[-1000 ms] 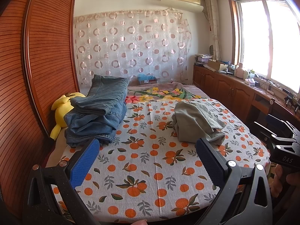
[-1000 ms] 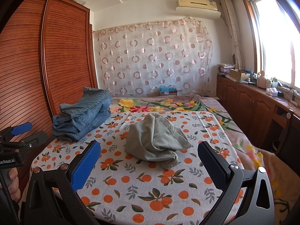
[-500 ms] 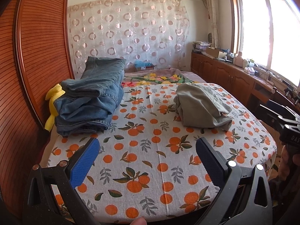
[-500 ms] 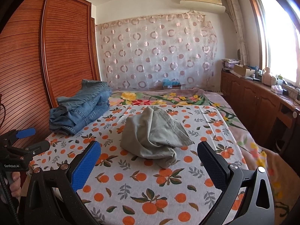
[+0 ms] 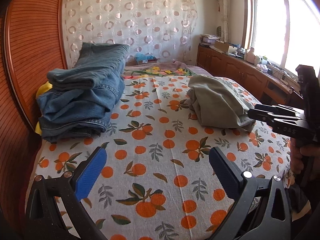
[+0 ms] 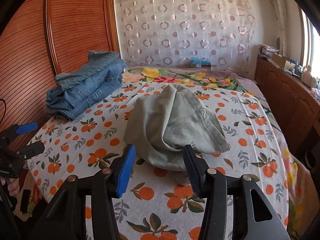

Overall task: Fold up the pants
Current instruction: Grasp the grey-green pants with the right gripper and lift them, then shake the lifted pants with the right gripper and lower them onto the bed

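Note:
A crumpled grey-green pair of pants lies in a heap on the orange-print bedsheet, right of the middle. My right gripper is at the heap's near edge and its jaws are closing. The lowest fold of the cloth lies between the blue pads, which do not press on it. From the left wrist view the same gripper reaches the pants from the right. My left gripper hangs open over bare sheet near the bed's front edge, nothing in it.
A stack of folded blue jeans sits at the bed's left side, with a yellow plush toy behind it. A wooden wardrobe lines the left. Wooden cabinets run under the window on the right. A floral blanket covers the bed's far end.
My right gripper has moved forward to the pants' near edge and its jaws have narrowed around the cloth. My left gripper has sunk closer to the bed, still open.

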Demonstrator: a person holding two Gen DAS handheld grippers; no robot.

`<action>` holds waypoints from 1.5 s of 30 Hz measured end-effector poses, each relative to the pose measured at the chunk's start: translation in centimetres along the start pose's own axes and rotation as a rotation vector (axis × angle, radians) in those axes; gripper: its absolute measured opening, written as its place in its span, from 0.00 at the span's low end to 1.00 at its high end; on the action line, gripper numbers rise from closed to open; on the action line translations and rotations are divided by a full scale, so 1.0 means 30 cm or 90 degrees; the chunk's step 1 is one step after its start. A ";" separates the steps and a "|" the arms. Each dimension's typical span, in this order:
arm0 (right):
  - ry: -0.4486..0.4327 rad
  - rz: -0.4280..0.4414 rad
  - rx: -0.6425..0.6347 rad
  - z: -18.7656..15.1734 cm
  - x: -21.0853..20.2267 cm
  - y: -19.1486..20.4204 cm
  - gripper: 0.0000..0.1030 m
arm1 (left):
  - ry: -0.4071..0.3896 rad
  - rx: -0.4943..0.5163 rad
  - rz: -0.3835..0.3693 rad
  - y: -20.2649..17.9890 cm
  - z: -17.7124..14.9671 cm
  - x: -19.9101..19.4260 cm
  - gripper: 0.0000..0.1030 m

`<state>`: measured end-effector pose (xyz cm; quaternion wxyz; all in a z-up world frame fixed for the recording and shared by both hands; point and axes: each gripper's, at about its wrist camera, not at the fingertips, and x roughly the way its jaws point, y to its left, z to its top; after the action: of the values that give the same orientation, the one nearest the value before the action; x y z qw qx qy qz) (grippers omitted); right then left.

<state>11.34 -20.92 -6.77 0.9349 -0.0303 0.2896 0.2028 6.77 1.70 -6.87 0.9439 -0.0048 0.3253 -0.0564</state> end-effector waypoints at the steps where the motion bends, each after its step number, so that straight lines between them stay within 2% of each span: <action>1: 0.013 0.008 0.000 0.014 0.023 -0.007 0.39 | 0.007 -0.001 -0.011 0.000 0.004 0.021 1.00; 4: 0.034 0.019 0.006 0.047 0.050 -0.030 0.29 | 0.016 -0.002 -0.040 0.000 0.011 0.056 0.99; 7: 0.046 0.034 -0.007 0.083 0.072 -0.031 0.25 | 0.024 0.007 -0.041 -0.002 0.018 0.083 0.97; 9: 0.061 0.028 -0.023 0.109 0.099 -0.034 0.17 | 0.025 0.008 -0.036 0.000 0.019 0.092 0.97; 11: 0.071 0.037 -0.036 0.133 0.109 -0.032 0.05 | 0.027 0.006 -0.035 0.006 0.020 0.093 0.97; 13: 0.064 0.050 -0.054 0.166 0.108 -0.012 0.02 | 0.026 0.004 -0.031 0.013 0.019 0.090 0.97; 21: -0.026 0.107 -0.106 0.353 -0.023 0.096 0.01 | 0.014 -0.021 -0.020 0.069 0.024 0.057 0.97; 26: -0.104 0.125 -0.125 0.476 -0.190 0.129 0.01 | -0.005 -0.036 -0.013 0.105 0.042 0.009 0.97; 31: -0.196 0.151 -0.106 0.529 -0.413 0.082 0.01 | -0.026 -0.050 -0.009 0.132 0.062 -0.030 0.97; 33: -0.223 0.137 -0.099 0.524 -0.476 0.042 0.01 | -0.030 -0.053 -0.011 0.133 0.066 -0.036 0.97; 35: -0.223 0.101 -0.096 0.506 -0.494 -0.011 0.01 | -0.031 -0.053 -0.012 0.130 0.068 -0.035 0.97; 39: -0.159 0.020 -0.065 0.419 -0.416 -0.139 0.01 | -0.028 -0.047 -0.018 0.113 0.064 -0.028 0.97; 41: -0.119 -0.029 -0.050 0.340 -0.358 -0.219 0.01 | -0.024 -0.044 -0.022 0.104 0.061 -0.021 0.97; 45: -0.054 -0.083 0.000 0.187 -0.276 -0.357 0.01 | -0.013 -0.037 -0.031 0.076 0.055 0.005 0.97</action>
<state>12.35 -32.75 1.83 0.9575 -0.0407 0.2475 0.1425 8.12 3.91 -5.77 0.9451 -0.0406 0.3166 -0.0698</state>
